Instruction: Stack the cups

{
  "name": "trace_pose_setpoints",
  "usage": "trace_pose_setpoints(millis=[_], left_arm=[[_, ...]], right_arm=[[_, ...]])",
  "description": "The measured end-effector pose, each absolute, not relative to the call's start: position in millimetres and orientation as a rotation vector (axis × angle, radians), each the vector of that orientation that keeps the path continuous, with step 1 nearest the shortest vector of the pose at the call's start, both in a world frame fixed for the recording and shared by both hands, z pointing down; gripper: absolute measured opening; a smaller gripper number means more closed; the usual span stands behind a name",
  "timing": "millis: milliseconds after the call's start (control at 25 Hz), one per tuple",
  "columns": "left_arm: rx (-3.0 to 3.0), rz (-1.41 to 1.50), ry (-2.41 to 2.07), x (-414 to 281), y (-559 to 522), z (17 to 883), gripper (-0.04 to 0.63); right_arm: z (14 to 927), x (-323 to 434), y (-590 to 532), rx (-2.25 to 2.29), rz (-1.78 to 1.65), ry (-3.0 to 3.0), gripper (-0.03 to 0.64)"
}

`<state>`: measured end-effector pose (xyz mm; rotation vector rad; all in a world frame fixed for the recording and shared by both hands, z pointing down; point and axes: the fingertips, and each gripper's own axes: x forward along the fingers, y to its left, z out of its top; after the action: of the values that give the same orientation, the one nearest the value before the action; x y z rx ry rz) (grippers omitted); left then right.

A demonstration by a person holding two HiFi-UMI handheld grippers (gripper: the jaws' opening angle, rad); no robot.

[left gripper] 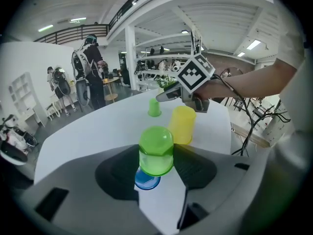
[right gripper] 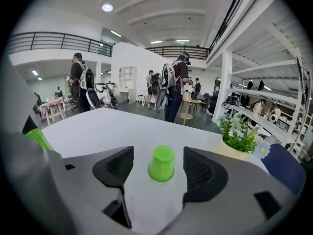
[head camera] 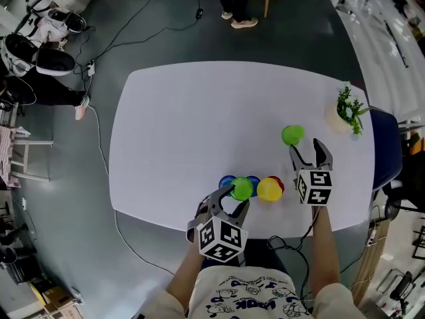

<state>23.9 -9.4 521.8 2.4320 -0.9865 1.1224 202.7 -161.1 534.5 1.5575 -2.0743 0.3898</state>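
**Green cup held over blue as second gripper lines up the last one**

Head view: the left gripper [head camera: 232, 198] clamped an upturned green cup [head camera: 242, 189] just left of the yellow cup [head camera: 268, 190], over a blue cup [head camera: 228, 181]. A red cup [head camera: 278, 183] peeped out at the yellow cup's right. The right gripper [head camera: 309, 149], jaws spread and empty, pointed at a lone green cup [head camera: 292, 135] standing beyond the yellow cup, toward the potted plant [head camera: 346, 110]. The white table [head camera: 186, 111] offered wide open room beyond and left of the yellow cup. The table's near edge ran close behind it.

Left gripper view: both pads pressed the green cup's sides, and the blue cup sat directly beneath. The yellow cup stood just behind and to the right. If let go off-centre, the green cup would likely slide off the blue one's base. It might also knock the yellow cup, so tight was that gap.

Right gripper view: the jaws stood well apart with the lone green cup upside down between their tips, untouched. If one pad met it first, the light cup would probably skid or topple. The plant stood farther off to the right, leaving room to close. Bare tabletop stretched behind.
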Motion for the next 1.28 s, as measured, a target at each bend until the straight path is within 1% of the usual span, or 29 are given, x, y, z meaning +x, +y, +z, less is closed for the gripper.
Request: trace_pose_setpoints(millis=[360, 480, 600, 640, 680, 760, 960, 1160, 1280], left_arm=[[2.427, 1.088, -0.983, 24, -7, 522, 0.23], [2.419, 1.079, -0.992, 23, -9, 524, 0.242], [2.417, 1.075, -1.0, 22, -10, 525, 0.246], [2.417, 1.073, -1.004, 21, -9, 525, 0.247], [2.419, 1.07, -1.009, 21, -9, 524, 0.25], [2.422, 1.063, -1.014, 21, -9, 522, 0.256], [2.432, 1.05, -1.013, 21, -5, 515, 0.258], [2.445, 1.026, -1.018, 20, -1, 509, 0.258], [2.435, 0.985, -1.03, 19, 1, 504, 0.258]], right_arm=[[574, 199, -192, 1.472, 0.4, -2.019, 0.334], [588, 199, -199, 1.446, 0.401, -1.992, 0.327], [599, 201, -205, 1.435, 0.4, -1.963, 0.303], [600, 202, -206, 1.441, 0.4, -1.957, 0.267], [600, 203, -206, 1.449, 0.4, -1.955, 0.247], [597, 205, -206, 1.466, 0.402, -1.962, 0.241], [560, 202, -203, 1.531, 0.37, -2.033, 0.238], [487, 185, -188, 1.564, 0.261, -2.163, 0.236], [449, 169, -168, 1.508, 0.259, -2.262, 0.236]])
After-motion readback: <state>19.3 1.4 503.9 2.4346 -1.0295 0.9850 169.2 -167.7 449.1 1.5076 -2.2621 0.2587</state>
